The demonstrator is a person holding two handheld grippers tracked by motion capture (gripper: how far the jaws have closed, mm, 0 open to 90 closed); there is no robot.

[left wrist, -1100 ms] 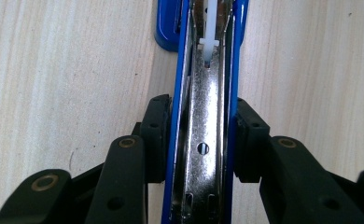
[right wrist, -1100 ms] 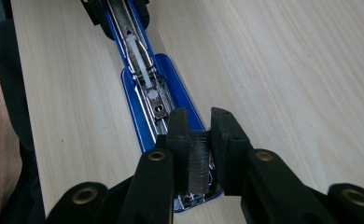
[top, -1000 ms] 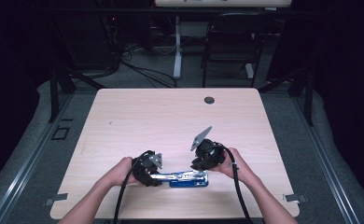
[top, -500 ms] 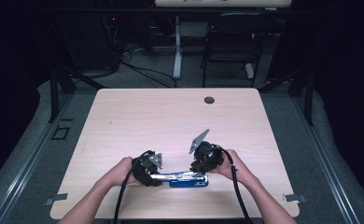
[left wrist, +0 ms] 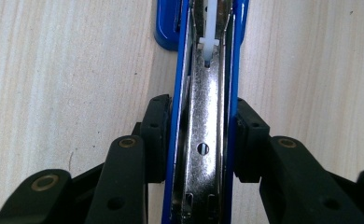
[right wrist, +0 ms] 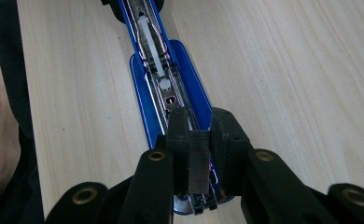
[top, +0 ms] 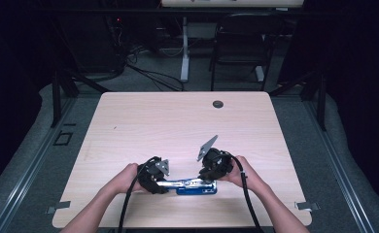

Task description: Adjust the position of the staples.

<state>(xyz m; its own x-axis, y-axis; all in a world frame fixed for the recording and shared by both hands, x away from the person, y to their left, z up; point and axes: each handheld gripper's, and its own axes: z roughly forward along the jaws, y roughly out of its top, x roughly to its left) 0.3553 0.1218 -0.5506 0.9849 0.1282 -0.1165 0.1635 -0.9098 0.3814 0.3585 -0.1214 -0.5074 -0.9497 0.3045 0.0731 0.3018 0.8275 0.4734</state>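
Open blue stapler (top: pixel 196 187) clamped by left gripper (left wrist: pixel 203 140); staple strip (right wrist: pixel 199 168) pinched in right gripper (right wrist: pixel 199 135).

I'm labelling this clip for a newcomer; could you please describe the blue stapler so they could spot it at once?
On the pale wooden table, look at the near edge, between the person's two hands. The stapler lies there opened flat, the only blue thing, its silver metal channel showing.

I see a light wood-grain table (top: pixel 129 126) with rounded corners. A blue stapler (top: pixel 196 187), opened out flat with its metal channel facing up, lies directly on it near my edge. A dark round grommet (top: pixel 218 104) sits at the far edge.
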